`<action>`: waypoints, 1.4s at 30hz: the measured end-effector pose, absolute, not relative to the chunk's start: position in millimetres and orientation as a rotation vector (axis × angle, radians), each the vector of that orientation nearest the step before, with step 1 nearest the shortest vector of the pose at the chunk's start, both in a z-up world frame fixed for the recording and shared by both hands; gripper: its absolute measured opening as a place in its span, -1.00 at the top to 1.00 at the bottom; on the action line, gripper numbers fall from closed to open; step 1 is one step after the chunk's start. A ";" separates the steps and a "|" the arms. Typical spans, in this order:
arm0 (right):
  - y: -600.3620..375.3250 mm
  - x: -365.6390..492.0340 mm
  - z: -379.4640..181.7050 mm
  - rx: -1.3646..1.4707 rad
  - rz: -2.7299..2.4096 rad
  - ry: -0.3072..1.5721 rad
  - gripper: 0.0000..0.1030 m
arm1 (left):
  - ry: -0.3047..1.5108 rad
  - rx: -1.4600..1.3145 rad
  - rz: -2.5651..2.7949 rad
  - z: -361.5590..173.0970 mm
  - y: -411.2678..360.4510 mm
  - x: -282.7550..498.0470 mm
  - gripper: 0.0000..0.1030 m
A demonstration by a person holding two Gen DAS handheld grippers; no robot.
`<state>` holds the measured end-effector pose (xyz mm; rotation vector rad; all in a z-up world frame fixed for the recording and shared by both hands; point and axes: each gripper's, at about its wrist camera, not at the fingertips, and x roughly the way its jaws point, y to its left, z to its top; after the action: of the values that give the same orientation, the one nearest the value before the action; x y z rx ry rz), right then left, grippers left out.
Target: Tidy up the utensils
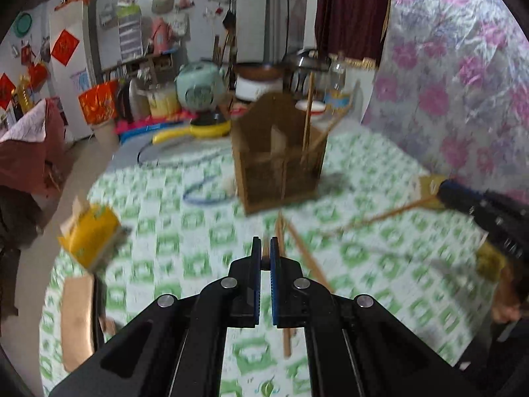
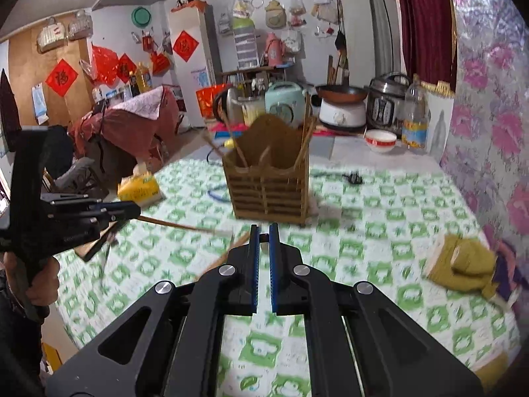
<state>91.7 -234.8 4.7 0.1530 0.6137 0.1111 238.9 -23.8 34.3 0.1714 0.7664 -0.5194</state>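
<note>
- Chopsticks sit clamped in our left tool and another in our right tool, each held by one end so the tip leads.
- Wooden holder stands ahead on the counter, upright with its top open for them.

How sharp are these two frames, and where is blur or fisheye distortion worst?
Left wrist view: motion blur smears the wooden utensil holder, the tissue pack and the tablecloth; only the left gripper is crisp. Right wrist view: holder sharper, tablecloth softly blurred. Both: dark fisheye corners, bowed edges.
</note>
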 end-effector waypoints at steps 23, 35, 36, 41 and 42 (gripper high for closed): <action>-259.3 229.6 109.1 0.229 0.006 0.284 0.87 | 0.542 0.077 -0.440 146.7 -115.6 370.2 0.89; -262.0 223.3 62.1 0.208 0.012 0.410 0.45 | 0.545 0.027 -0.308 112.0 -63.2 355.1 -0.84; -260.8 216.3 64.6 0.206 0.010 0.406 0.43 | 0.544 0.026 -0.296 113.1 -58.2 348.7 -0.87; -253.6 176.9 73.7 0.208 0.007 0.391 0.14 | 0.569 -0.001 -0.289 111.3 -38.7 320.0 -0.89; -252.3 167.7 74.0 0.211 0.009 0.387 0.09 | 0.572 -0.005 -0.283 111.0 -34.4 312.8 -0.89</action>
<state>167.7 -252.3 74.0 0.2106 0.3871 0.0086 312.8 -34.4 111.0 -0.0051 0.5717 -0.2834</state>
